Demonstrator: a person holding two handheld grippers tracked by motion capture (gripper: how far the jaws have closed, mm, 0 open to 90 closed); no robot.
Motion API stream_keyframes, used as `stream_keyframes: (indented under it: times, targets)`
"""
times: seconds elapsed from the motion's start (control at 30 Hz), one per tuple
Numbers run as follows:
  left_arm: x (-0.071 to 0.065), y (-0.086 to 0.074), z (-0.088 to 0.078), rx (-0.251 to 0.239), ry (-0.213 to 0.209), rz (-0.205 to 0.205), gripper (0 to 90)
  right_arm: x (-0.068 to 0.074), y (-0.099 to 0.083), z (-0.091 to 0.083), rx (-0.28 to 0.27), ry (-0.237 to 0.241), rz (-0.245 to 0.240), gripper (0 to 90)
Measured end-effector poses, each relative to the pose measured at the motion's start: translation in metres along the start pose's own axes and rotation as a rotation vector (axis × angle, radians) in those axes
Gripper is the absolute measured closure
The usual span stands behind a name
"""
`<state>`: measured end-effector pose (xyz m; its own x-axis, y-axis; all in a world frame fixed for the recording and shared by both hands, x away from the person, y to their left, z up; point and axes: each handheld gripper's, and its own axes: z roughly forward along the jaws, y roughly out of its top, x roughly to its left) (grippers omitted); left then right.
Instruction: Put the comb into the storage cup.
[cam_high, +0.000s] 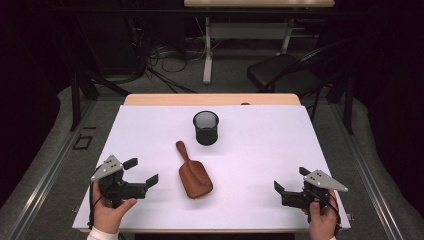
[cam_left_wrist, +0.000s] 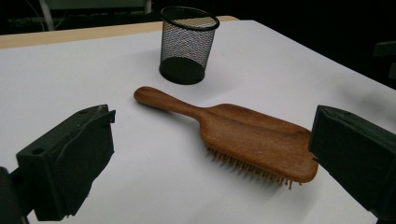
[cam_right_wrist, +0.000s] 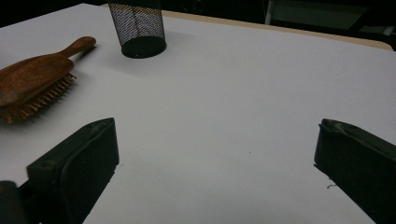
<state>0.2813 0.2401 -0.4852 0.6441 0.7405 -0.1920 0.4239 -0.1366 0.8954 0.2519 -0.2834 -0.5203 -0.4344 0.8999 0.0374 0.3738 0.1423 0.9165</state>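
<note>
High view first: we've got a wooden hairbrush (cam_high: 194, 174) lying bristles-down in the middle of the white table (cam_high: 260, 165), handle pointing away from us toward a black mesh cup (cam_high: 206, 127) that stands upright a bit farther back. The brush and the cup are near each other but not touching.

Our left gripper (cam_high: 141, 173) sits at the near left of the table, jaws spread wide with nothing between them, just beside the brush head but apart from it. In the left gripper view the brush (cam_left_wrist: 243, 135) lies right across the gap between the two black jaws, farther out on the table, with the cup (cam_left_wrist: 187, 44) behind its handle end.

Our right gripper (cam_high: 291, 182) is over at the near right, well apart from the brush, also released and holding nothing. In the right gripper view its jaws frame bare table, with the brush (cam_right_wrist: 35, 77) and cup (cam_right_wrist: 138, 28) off at the upper left.
</note>
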Motion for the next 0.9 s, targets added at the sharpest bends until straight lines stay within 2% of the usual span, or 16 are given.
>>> stream_keyframes:
  times: [0.27, 0.4, 0.73, 0.9]
  targets:
    - [-0.002, 0.018, 0.016, 0.035, -0.003, 0.04, 0.4, 0.0, -0.001, 0.0, 0.012, -0.002, 0.0, 0.0]
    - [-0.004, 0.028, 0.023, 0.051, 0.01, 0.05, 0.4, 0.0, -0.001, 0.001, 0.016, -0.001, -0.001, 0.0]
    - [-0.002, 0.048, 0.041, 0.092, 0.022, 0.052, 4.3, -0.001, -0.002, 0.002, 0.019, -0.002, -0.009, 0.0]
    - [0.0, 0.057, 0.047, 0.096, 0.03, 0.041, 11.5, 0.0, -0.002, 0.002, 0.024, 0.002, -0.008, 0.0]
